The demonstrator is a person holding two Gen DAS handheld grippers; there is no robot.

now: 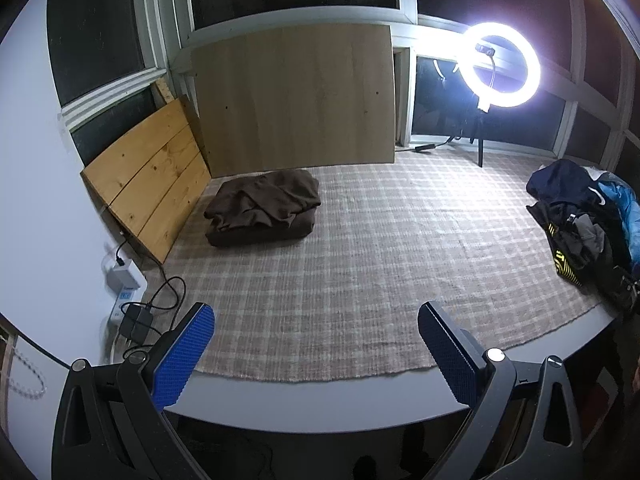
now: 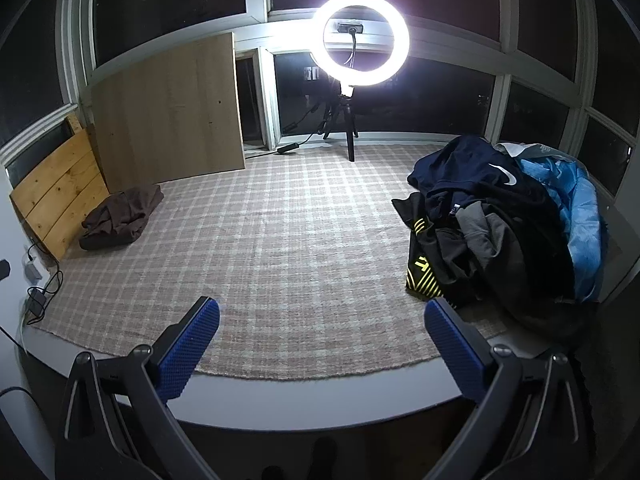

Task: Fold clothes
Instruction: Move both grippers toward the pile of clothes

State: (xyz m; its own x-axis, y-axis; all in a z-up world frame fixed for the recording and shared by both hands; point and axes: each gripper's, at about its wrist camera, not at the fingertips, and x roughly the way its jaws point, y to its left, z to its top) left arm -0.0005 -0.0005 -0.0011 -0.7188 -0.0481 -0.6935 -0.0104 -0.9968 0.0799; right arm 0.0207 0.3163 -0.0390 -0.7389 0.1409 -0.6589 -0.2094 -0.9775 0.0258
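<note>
Both my grippers hover empty over the near bench edge.
Left gripper (image 1: 316, 344) and right gripper (image 2: 322, 340) jaws gape wide; folded brown garment (image 1: 262, 208) far left, unfolded clothes pile (image 2: 504, 224) right.

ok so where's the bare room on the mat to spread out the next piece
The middle of the plaid mat is bare, from the folded brown garment at the back left to the clothes pile on the right, and forward to the near edge. The right side is crowded by the pile; cables and a power strip sit off the left edge.
</note>
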